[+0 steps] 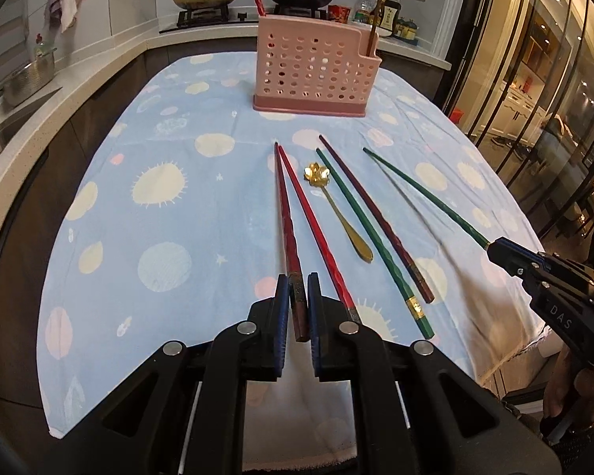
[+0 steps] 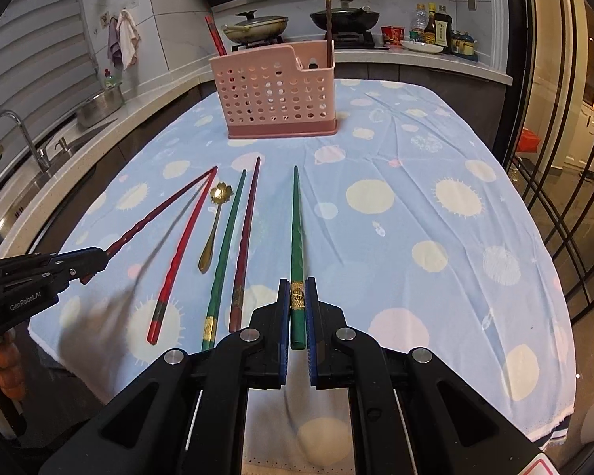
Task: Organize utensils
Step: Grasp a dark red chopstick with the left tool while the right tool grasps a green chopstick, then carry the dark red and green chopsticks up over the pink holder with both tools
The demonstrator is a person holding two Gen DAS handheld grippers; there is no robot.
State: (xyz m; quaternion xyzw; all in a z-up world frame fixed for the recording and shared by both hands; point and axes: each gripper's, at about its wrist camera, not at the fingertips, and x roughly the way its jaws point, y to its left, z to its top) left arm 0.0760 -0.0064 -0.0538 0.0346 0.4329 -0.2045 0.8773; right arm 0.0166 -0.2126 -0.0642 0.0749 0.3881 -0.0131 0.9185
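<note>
Your left gripper [image 1: 298, 304] has its jaws clamped on the thick end of a dark red chopstick [image 1: 286, 229], its tip pointing toward the pink holder [image 1: 315, 67]. Your right gripper [image 2: 297, 308] grips a green chopstick [image 2: 296, 229] the same way. Between those two, in front of the holder, a bright red chopstick [image 1: 316, 233], gold spoon [image 1: 338, 213], second green chopstick [image 1: 372, 237] and maroon chopstick [image 1: 376, 217] lie on the blue cloth [image 1: 158, 217]. Two chopsticks already stand in the holder.

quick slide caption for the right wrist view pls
Right gripper clamps a green chopstick aimed at the pink utensil holder; left gripper holds a dark red chopstick.
</note>
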